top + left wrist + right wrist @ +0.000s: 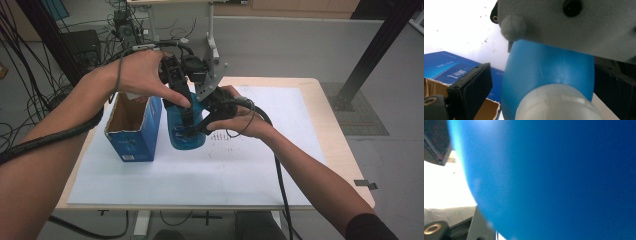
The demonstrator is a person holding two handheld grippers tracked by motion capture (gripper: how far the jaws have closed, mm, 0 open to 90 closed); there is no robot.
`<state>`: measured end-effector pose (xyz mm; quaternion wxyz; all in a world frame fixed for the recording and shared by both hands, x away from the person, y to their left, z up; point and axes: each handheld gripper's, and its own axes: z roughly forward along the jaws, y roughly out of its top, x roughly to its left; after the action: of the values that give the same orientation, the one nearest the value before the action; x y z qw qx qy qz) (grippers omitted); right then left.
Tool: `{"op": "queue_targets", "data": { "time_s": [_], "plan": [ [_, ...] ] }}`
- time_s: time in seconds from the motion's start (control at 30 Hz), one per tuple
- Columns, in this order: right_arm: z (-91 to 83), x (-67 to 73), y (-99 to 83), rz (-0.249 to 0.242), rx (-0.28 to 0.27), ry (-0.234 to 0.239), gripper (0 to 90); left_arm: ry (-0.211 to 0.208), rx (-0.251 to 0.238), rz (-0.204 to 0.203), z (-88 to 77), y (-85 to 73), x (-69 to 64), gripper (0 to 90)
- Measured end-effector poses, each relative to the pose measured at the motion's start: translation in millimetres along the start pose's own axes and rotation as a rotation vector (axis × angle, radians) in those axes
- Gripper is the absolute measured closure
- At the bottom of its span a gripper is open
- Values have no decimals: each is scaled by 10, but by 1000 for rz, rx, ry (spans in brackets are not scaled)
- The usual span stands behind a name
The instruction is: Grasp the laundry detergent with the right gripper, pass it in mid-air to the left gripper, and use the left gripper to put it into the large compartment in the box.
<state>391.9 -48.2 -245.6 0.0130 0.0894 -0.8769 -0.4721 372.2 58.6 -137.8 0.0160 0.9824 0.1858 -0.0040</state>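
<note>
A blue bottle [187, 137] stands upright on the white sheet, just right of an open blue cardboard box [132, 135]. My right gripper [197, 129] comes in from the right and is shut on the bottle's body, whose blue wall [561, 182] lies close before the right gripper view, with one black fingertip [435, 147] at the upper left. My left gripper [186, 107] points down over the bottle's top. In the left gripper view its jaws stand either side of the white cap [556, 102], and a gap shows at the left pad [471, 87]. The right gripper's grey plate [574, 25] hangs above the bottle [544, 67].
The box [449, 67] is open at the top and shows a brown inside. A white paper sheet [260, 170] covers most of the wooden table [345, 150]. A black frame post [380, 45] slants at the far right, and cables lie on the floor at the left.
</note>
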Motion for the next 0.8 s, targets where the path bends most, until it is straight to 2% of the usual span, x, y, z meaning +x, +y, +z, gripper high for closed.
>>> {"op": "queue_targets", "data": {
  "time_s": [0.8],
  "plan": [
    [-9,9,2,10,3,-1,440,4,-6,12,-36,2,-12,51]
  ]
}}
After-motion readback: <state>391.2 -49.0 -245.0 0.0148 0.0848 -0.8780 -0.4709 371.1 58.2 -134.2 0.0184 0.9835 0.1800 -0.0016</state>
